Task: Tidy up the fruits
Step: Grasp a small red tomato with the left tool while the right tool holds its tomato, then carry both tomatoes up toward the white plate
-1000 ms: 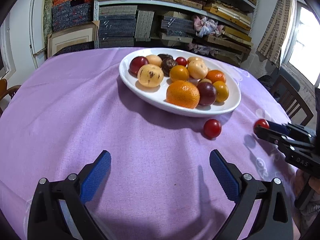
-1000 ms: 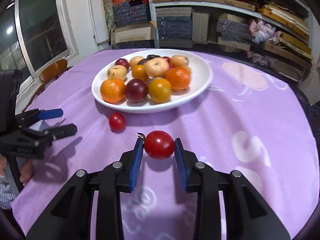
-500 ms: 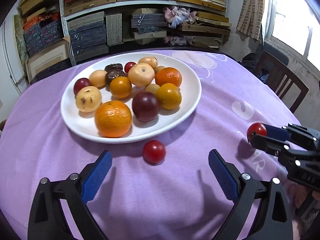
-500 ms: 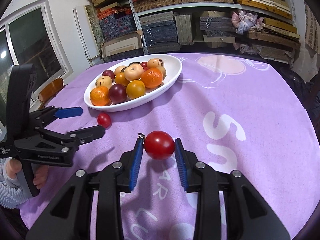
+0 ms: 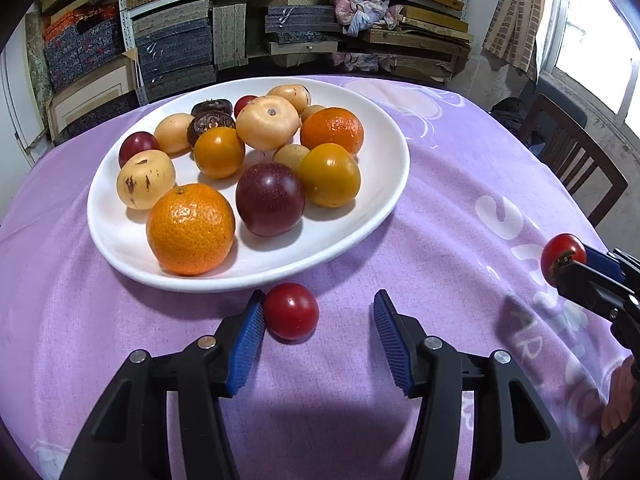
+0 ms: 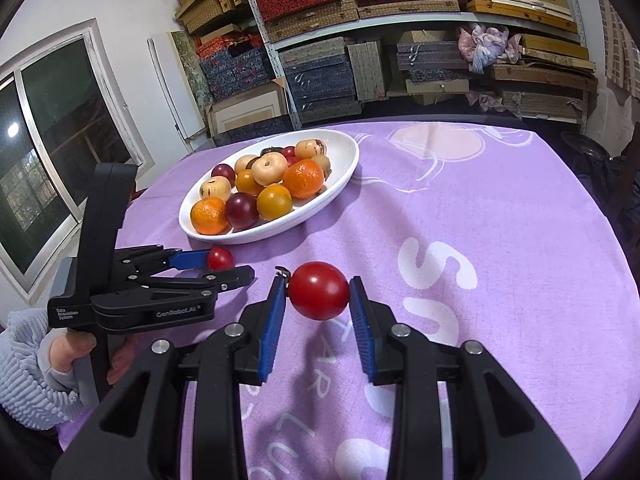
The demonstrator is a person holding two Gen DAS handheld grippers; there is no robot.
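A white oval plate (image 5: 384, 196) holds several fruits: oranges, plums, pale pears. It also shows in the right wrist view (image 6: 340, 176). A loose red tomato (image 5: 291, 311) lies on the purple cloth just in front of the plate. My left gripper (image 5: 319, 310) is open around it, its left pad touching the tomato; this gripper (image 6: 230, 266) and tomato (image 6: 220, 258) also show in the right wrist view. My right gripper (image 6: 319, 294) is shut on a second red tomato (image 6: 319, 290), held above the cloth; this tomato (image 5: 563, 254) also shows in the left wrist view.
The round table wears a purple cloth with white print (image 6: 480, 220). Shelves of stacked boxes (image 6: 360, 40) stand behind it. A wooden chair (image 5: 568, 156) stands at the table's right side. A window (image 6: 48, 140) is at the left.
My left gripper has moved forward to the loose tomato and its jaws have narrowed around it. My right gripper has lifted and drawn back with its tomato.
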